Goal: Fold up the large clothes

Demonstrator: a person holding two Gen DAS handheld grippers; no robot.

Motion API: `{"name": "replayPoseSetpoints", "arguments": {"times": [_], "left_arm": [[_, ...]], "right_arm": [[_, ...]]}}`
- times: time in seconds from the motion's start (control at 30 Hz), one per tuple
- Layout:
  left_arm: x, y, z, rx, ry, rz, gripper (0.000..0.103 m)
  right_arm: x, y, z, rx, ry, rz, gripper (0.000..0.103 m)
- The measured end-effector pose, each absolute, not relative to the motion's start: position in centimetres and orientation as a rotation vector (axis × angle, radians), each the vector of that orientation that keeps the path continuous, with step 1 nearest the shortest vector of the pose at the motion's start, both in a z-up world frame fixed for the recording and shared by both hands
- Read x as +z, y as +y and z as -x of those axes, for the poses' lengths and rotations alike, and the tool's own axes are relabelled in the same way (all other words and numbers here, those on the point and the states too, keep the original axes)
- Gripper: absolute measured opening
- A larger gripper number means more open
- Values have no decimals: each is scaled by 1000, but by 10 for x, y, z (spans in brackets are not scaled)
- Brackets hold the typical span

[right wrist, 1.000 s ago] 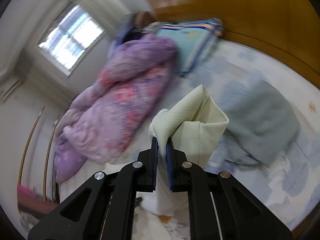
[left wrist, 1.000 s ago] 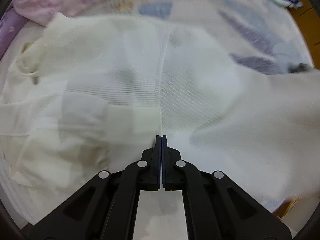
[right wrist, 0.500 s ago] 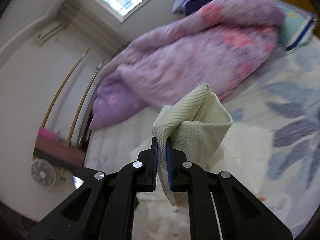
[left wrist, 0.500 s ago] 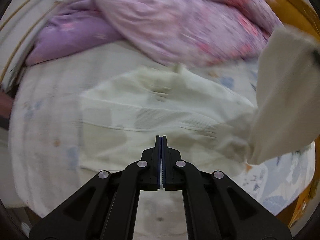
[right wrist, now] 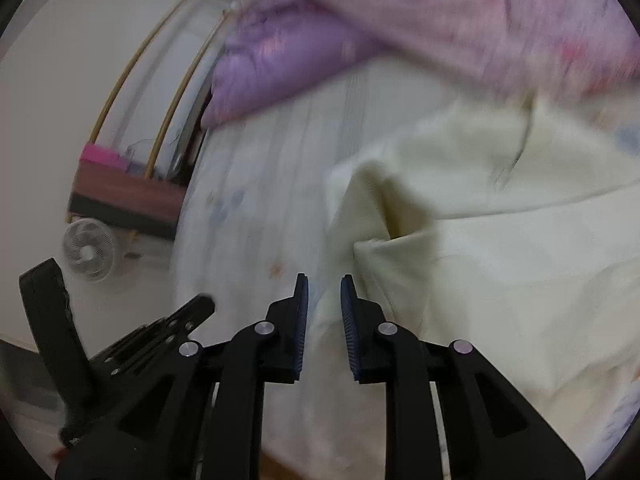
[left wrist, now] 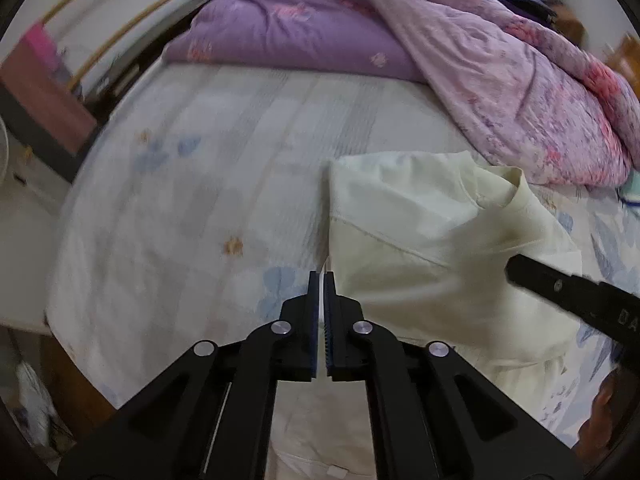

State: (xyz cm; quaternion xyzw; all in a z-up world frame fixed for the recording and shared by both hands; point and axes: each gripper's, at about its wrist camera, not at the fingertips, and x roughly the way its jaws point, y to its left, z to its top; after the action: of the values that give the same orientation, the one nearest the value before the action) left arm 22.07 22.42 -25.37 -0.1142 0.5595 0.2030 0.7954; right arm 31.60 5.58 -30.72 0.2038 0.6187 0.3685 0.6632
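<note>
Left wrist view is showing the cream garment [left wrist: 432,248] lying on the bed [left wrist: 200,200], just right of and beyond the left tool [left wrist: 321,280], its folded edge running near to far in line with the tips. The jaws have just been opening a little and are standing barely apart; a pale sliver is sitting between them, and whether the pads are pinching it is unclear. The right tool [right wrist: 323,284], likewise just opening, is showing a clear gap with nothing gripped, hovering at the garment's [right wrist: 500,260] near-left corner. I judge it the nearer one for the next fold. The garment's right and near parts are running out of frame, and blur is smearing the purple quilt [left wrist: 460,60] behind
</note>
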Motion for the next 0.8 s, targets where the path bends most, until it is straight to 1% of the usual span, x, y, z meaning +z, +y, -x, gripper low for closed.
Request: {"name": "replayPoseSetpoints", "arguments": {"times": [0.03,0.07,0.1,0.17,0.23,0.27,0.37,0.43,0.47,0.5,0.53,0.57,0.6,0.63,0.67,0.73,0.77,0.8], "left_arm": [[-260,228,-218,436,1207,271,16],[-265,230,-217,437,1214,284,30],[-272,230,-216,435,1226,302,42],[-285,227,-217,403,1233,346,45],[-310,220,-224,357,1265,406,58],[-321,216,-227,348,1280,421,72],[-369,204,-242,321,1350,460,73],[-412,202,-251,338,1413,493,73],[-426,203,-252,353,1441,507,64],[-444,204,-252,398,1481,505,30],[-447,202,-252,396,1477,501,22],[-439,197,-253,399,1447,468,17],[-431,192,-254,400,1419,430,16],[-419,186,-255,408,1391,378,16],[-404,180,-256,414,1358,331,16],[-382,176,-257,406,1302,297,16],[-371,175,-258,403,1272,276,16],[-361,176,-260,400,1249,250,16]], "right_arm": [[-309,53,-316,825,1419,-452,40],[-310,48,-316,797,1421,-421,73],[-308,33,-317,759,1373,-404,77],[-307,7,-319,736,1331,-393,76],[-315,-22,-321,675,1361,-372,76],[-321,-42,-323,628,1374,-369,76],[-336,-98,-322,510,1396,-358,76],[-345,-133,-320,433,1396,-336,76],[-350,-153,-319,387,1398,-330,76],[-355,-165,-317,358,1403,-325,75],[-360,-182,-315,305,1406,-314,73],[-364,-197,-314,236,1398,-295,71],[-365,-208,-312,194,1384,-283,67],[-365,-219,-311,163,1369,-277,54],[-368,-224,-311,148,1361,-278,33],[-378,-232,-314,159,1379,-295,13],[-386,-229,-319,186,1394,-298,7],[-392,-220,-324,202,1398,-292,4]]}}
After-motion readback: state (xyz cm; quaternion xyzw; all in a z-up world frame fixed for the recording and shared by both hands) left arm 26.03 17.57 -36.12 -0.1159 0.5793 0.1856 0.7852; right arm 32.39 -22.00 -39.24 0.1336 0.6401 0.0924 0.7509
